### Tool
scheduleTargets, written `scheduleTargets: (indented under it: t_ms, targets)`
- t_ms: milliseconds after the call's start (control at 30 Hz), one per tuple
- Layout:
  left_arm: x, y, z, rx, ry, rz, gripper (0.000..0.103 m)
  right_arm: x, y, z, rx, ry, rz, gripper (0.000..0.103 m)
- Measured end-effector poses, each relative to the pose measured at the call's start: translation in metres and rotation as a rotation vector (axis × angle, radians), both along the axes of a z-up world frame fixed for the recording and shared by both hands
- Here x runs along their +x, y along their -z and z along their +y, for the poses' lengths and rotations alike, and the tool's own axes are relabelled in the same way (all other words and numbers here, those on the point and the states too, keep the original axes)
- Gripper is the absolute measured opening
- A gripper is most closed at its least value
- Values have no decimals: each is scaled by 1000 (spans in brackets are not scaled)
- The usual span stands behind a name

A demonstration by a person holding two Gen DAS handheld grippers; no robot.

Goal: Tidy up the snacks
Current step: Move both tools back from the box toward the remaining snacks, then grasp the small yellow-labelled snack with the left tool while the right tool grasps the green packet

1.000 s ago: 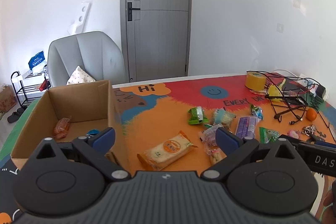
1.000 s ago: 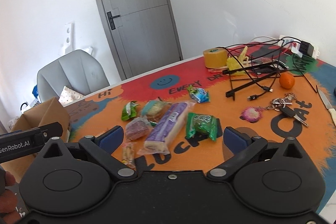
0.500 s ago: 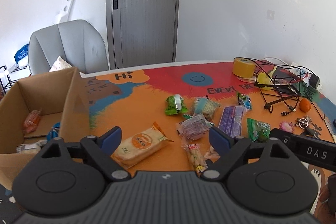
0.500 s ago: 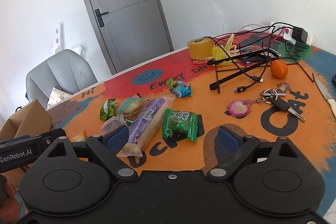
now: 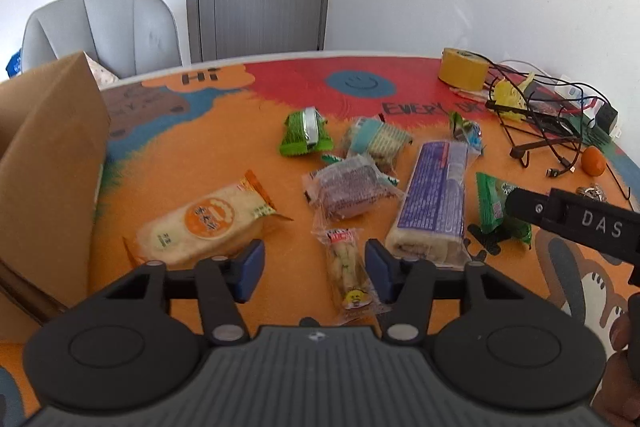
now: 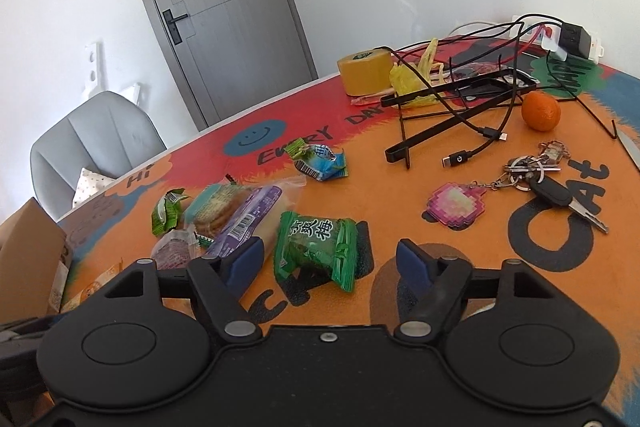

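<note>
Having descended toward snacks (image 5: 352, 187)

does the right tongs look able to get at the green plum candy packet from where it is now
Probably yes. The right tongs are open, and the green plum candy packet lies flat just ahead between the pads, nothing on top. The purple roll pack lies close beside it and might get nudged.

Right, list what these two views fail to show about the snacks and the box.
- Cardboard box: the left wrist view's left edge cuts it off, and its wall hides the contents.
- Long purple packet: near end hidden behind the right gripper.
- Orange-label packet: only a sliver shows in the right wrist view.
</note>
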State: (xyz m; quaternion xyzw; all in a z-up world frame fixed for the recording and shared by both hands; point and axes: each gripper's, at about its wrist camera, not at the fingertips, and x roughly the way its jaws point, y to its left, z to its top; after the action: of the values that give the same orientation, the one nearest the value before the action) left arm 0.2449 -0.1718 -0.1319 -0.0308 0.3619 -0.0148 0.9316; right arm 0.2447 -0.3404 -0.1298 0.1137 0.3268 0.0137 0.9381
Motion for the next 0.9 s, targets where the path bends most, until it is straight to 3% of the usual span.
scheduleTargets:
  t_ms: [133,200,233,300,467,900]
  targets:
    - [3,5,-2,7,-11,11,34,9,4,4,-1,-6,7,71]
    - [4,6,-2,15,-15,9,17,12,4,7,-12,-12,2,67]
    - [4,6,-1,16,-18,8,17,13,4,9,-16,-15,1,64]
    - [4,5,1,4,-20,14,16,17,7,11,-20,-17,16,41]
    - [0,-5,5,2,-28,-20,16,13,7,13,-19,-17,19,37]
    - [-19,-40,22,-14,-60,-122,16,-11,-21,19,-1,-26,-62,36]
